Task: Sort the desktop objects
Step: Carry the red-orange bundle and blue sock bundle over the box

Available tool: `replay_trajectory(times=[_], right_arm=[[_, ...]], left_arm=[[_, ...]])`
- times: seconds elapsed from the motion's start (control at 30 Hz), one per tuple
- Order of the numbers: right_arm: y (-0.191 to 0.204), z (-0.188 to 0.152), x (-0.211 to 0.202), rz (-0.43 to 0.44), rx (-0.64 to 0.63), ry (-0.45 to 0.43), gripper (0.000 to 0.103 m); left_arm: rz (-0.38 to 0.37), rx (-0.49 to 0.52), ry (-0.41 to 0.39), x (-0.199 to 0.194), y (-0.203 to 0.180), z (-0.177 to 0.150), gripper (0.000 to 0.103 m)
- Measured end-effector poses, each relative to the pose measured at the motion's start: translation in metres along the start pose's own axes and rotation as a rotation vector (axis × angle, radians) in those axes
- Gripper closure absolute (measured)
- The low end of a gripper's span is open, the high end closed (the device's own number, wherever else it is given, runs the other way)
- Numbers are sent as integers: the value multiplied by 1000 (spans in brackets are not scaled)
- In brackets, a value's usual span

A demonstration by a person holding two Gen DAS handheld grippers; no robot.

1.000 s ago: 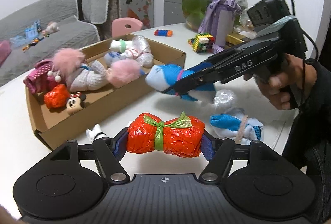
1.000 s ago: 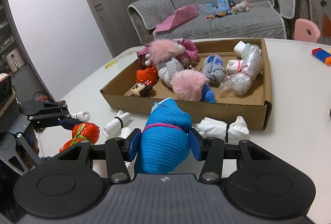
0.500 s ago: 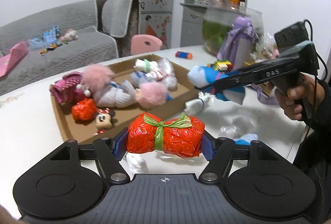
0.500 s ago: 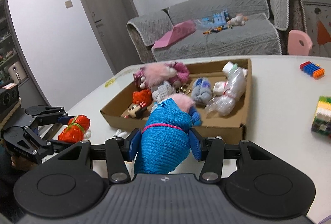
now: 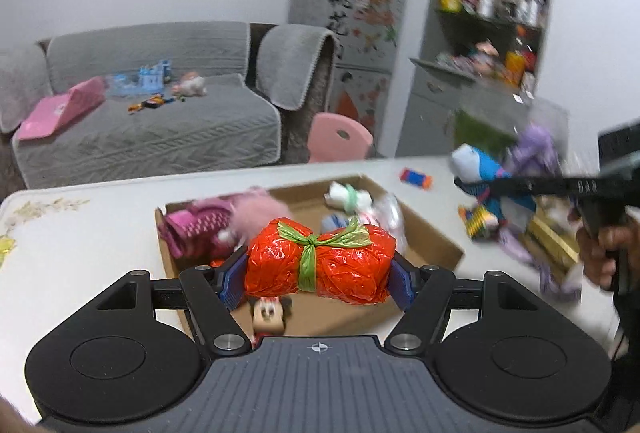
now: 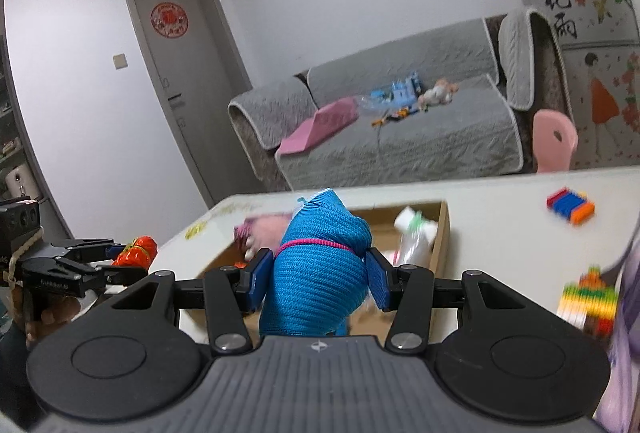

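My left gripper (image 5: 318, 275) is shut on a red plastic bundle (image 5: 320, 261) tied with a green strip and holds it in the air over the near end of the cardboard box (image 5: 436, 233). My right gripper (image 6: 316, 279) is shut on a blue knitted sock bundle (image 6: 316, 273) with a pink band, raised above the box (image 6: 440, 233). In the left wrist view the right gripper (image 5: 466, 183) is high at the right with the blue bundle (image 5: 478, 163). In the right wrist view the left gripper (image 6: 120, 257) shows at the left with the red bundle (image 6: 138, 251).
The box holds pink fluffy toys (image 5: 256, 211), a Minnie figure (image 5: 270, 311) and a white wrapped bundle (image 5: 348, 195). Coloured block toys (image 6: 570, 203) (image 6: 588, 297) lie on the white table (image 5: 80, 233). A purple bottle (image 5: 536, 149) stands at the right. A sofa (image 5: 140, 121) is behind.
Both grippers have risen and tilted up with their bundles. The left gripper has come over the box's near end. The right gripper has moved up and to the right.
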State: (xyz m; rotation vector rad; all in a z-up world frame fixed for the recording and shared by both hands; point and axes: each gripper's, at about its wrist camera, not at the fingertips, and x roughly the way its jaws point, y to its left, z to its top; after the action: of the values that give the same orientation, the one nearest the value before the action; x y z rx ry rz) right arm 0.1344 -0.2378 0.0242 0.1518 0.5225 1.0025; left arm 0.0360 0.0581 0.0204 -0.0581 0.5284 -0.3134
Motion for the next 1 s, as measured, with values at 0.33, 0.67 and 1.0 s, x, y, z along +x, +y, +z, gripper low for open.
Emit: replay_trajectory(times=[0.33, 0.67, 1.0], right_arm=[[-5, 17, 50, 22, -27, 23, 57], [-14, 15, 80, -5, -25, 64, 57], [-6, 15, 97, -17, -50, 93, 56]], left_arm=[[66, -9, 32, 63, -1, 39, 30], [108, -28, 127, 118, -4, 38, 30], [125, -20, 153, 145, -17, 41, 30]])
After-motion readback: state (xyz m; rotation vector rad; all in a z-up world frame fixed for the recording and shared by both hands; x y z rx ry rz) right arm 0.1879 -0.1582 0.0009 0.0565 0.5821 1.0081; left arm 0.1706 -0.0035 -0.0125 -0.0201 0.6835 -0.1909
